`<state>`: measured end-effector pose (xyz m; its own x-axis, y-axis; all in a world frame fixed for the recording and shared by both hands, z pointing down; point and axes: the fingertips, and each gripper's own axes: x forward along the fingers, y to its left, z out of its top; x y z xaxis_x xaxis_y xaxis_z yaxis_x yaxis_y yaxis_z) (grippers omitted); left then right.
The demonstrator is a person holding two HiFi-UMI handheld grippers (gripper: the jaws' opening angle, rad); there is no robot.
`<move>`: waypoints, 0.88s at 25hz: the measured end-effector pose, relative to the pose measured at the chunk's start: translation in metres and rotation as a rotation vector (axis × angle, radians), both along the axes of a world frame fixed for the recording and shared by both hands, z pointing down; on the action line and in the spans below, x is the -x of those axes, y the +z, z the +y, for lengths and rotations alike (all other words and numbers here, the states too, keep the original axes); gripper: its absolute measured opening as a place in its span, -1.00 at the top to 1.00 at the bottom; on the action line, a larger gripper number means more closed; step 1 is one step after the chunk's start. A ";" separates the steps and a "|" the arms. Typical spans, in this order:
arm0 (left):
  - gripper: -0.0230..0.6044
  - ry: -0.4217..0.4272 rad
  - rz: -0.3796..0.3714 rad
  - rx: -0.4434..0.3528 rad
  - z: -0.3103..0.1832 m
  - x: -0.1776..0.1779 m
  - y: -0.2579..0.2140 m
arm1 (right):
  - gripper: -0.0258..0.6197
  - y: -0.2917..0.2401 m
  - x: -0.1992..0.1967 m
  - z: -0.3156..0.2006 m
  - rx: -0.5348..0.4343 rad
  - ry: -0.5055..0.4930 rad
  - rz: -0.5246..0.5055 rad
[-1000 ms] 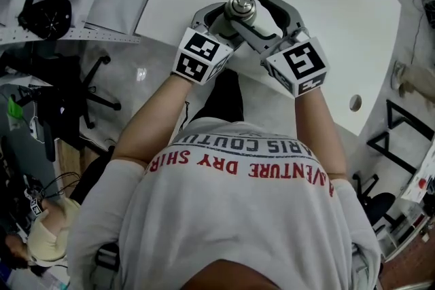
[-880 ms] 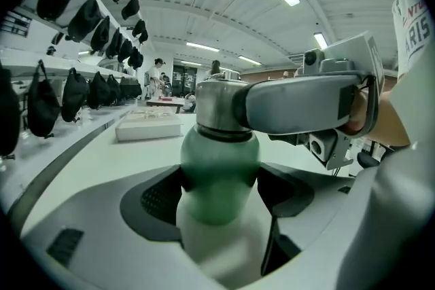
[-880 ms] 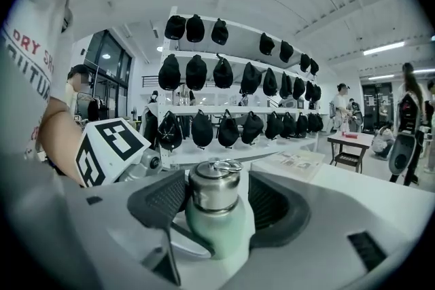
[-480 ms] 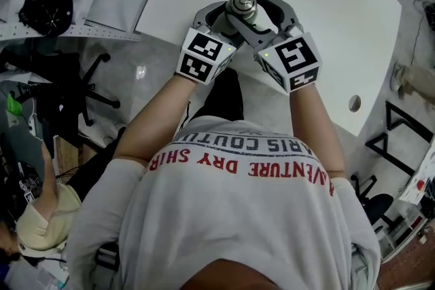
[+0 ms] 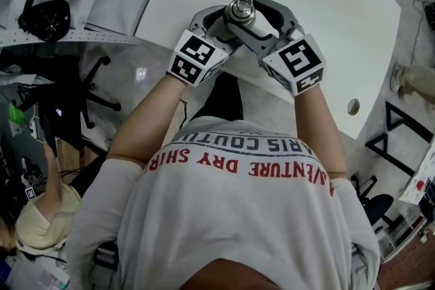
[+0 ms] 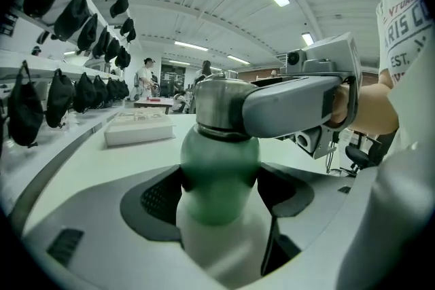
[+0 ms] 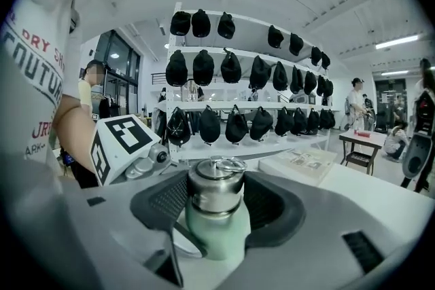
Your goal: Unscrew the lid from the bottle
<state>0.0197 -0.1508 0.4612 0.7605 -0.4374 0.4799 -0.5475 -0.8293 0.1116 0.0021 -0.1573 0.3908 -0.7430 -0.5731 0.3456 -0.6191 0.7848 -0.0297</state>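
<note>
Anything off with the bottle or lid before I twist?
Nothing stands out: the green bottle stands upright in the left tool, its steel lid sits level, and the jaws of the right tool have just been closing on it. No spill on the table.

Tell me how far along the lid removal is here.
Done: the left gripper clamps the green bottle. In hand: the right gripper has just been closing its jaws, the metal lid between them, pads against it, ready to twist. Left: the lid sits on the neck, so unscrewing and lifting off remain.
</note>
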 end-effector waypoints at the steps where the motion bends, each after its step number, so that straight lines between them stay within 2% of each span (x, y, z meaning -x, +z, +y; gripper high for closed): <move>1: -0.23 0.024 0.000 -0.001 0.000 -0.001 0.000 | 0.13 -0.001 -0.001 0.000 -0.003 -0.011 0.005; 16: -0.23 0.438 -0.048 0.008 -0.003 -0.010 -0.001 | 0.13 0.000 -0.009 -0.003 0.009 -0.187 0.044; 22: -0.23 0.566 -0.052 0.011 -0.002 -0.008 0.000 | 0.13 -0.001 -0.006 -0.003 0.013 -0.260 0.048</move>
<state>0.0277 -0.1527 0.4609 0.8502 0.0365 0.5253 -0.0234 -0.9940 0.1069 0.0084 -0.1600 0.3899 -0.8473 -0.3605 0.3900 -0.3980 0.9172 -0.0168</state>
